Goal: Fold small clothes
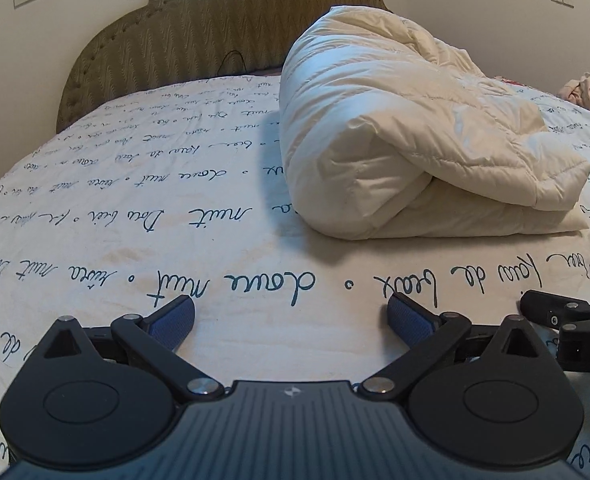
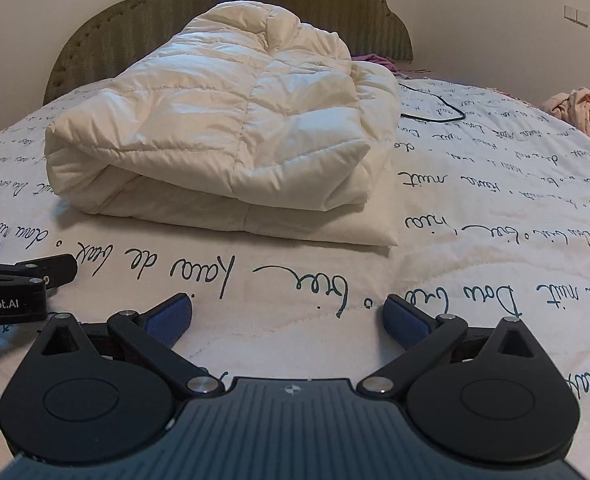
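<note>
So you've got the bed (image 1: 135, 208) filling both views, covered in a white sheet with dark cursive writing, and a padded olive headboard (image 1: 199, 32) at the far end. On it sits a folded cream duvet (image 2: 223, 120), bulky and well ahead of both grippers. The small clothes (image 2: 579, 110) are a pinkish heap way off at the bed's right edge, well apart from everything you're holding. A black cable (image 2: 435, 108) snakes just right of the duvet. Your left gripper (image 1: 291, 322) and right gripper (image 2: 287, 320) sit low over the sheet, side by side, both with blue pads spread wide and nothing between them. Each one's side pokes into the other's view.
</note>
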Demonstrator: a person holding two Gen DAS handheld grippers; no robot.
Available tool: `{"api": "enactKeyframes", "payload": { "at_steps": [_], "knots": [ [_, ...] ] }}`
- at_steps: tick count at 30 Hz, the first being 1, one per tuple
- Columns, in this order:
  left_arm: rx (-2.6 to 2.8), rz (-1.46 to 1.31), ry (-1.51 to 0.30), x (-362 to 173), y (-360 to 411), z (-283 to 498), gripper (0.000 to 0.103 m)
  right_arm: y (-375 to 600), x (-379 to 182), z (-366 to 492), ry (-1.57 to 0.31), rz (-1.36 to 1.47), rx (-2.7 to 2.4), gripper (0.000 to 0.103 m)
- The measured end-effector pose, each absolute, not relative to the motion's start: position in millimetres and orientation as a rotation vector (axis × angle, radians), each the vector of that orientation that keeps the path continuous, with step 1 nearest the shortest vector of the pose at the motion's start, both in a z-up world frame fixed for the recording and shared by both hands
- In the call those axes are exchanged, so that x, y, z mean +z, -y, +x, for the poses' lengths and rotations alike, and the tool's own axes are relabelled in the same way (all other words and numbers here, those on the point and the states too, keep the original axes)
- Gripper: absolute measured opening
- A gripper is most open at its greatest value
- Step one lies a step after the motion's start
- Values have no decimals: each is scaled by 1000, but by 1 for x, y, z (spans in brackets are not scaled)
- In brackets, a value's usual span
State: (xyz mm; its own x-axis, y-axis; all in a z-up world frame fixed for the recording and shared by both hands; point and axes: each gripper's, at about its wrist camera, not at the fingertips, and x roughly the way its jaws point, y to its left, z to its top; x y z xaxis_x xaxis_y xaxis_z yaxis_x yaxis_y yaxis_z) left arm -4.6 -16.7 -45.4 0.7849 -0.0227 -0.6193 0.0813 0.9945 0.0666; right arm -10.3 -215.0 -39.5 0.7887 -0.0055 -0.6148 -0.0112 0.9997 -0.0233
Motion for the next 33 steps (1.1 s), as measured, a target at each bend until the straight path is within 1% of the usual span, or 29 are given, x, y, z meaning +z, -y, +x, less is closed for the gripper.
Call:
{"api": "enactKeyframes", "payload": {
  "at_steps": [33],
  "knots": [
    [-55, 99, -664, -45, 20, -4, 103, 216, -41, -10, -660, -20, 8, 103]
  ]
}}
